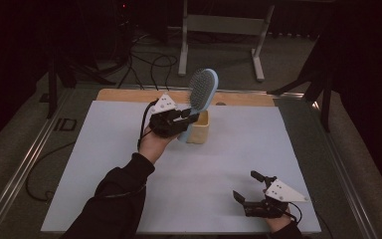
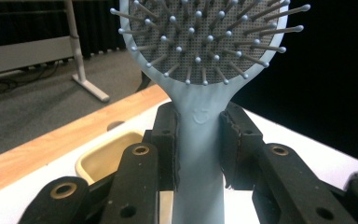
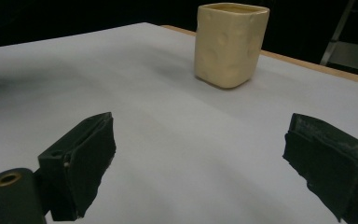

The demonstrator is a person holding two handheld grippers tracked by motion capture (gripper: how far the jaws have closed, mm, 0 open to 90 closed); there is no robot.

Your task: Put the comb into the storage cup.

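While a wooden-edged table (image 1: 129,94) is being covered almost wholly by a pale sheet (image 1: 189,174), a light blue hairbrush (image 1: 202,89) is being held upright above its far middle, bristled head uppermost and handle pointing down. Just beside and below the brush, a cream square cup (image 1: 199,128) is being left standing on the sheet, its rim open to the handle's lower end; whether the handle is touching the cup cannot be told. Seen from the left gripper view, the hairbrush (image 2: 200,140) is being clamped at its handle, the two black pads (image 2: 165,140) being pressed against either side of it, with the cup (image 2: 107,158) lying just behind and to one side. At the left of the high view, the left gripper (image 1: 181,119) is being carried by a hand whose dark sleeve (image 1: 117,199) is coming in from the bottom edge. Near the sheet's near right corner, well apart from the cup, the right gripper (image 1: 246,188) is being kept low over the sheet, its jaws being held wide apart with nothing between them. Along the right gripper view, the right gripper (image 3: 196,163) is being pointed toward the cup (image 3: 230,44), which is standing upright.
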